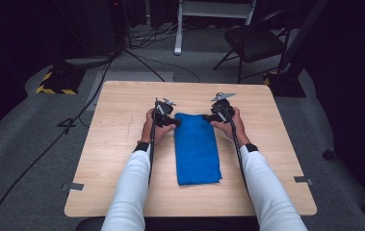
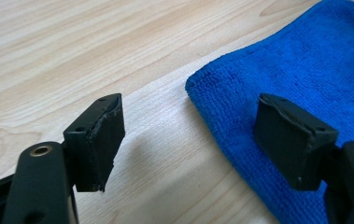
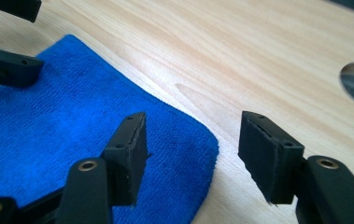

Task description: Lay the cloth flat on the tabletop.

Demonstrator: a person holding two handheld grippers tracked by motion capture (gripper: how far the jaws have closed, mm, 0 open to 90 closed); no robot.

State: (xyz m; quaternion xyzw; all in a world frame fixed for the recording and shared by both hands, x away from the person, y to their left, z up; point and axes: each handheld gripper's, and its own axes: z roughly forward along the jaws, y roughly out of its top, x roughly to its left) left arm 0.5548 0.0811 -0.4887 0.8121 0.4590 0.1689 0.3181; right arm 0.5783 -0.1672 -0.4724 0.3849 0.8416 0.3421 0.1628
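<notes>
White sleeves come in from the near edge of the high view, and each hand holds a gripper over a pale wooden table (image 1: 117,144). Between the forearms a folded blue cloth (image 1: 197,149) lies flat on the table as a long rectangle, running from near to far, a little right of the table's middle.

At the cloth's far left corner sits the left gripper (image 1: 166,120). In the left gripper view its jaws stand apart around that corner (image 2: 191,86): one pad (image 2: 104,140) is over bare wood just beside the cloth's edge, the other pad (image 2: 291,140) is over the blue pile. Nothing is pinched between them; the corner lies flat on the table, unlifted. Whether the pad over the cloth rests on it or hovers just above cannot be told.

At the far right corner sits the right gripper (image 1: 215,117). In the right gripper view its jaws are also spread, with the rounded corner (image 3: 209,140) in the gap: one pad (image 3: 130,156) is over the cloth, the other (image 3: 270,156) over bare wood just beside it. That gripper grasps nothing either. The left gripper's jaws (image 3: 6,70) show farther off in that view, at the cloth's other far corner.
</notes>
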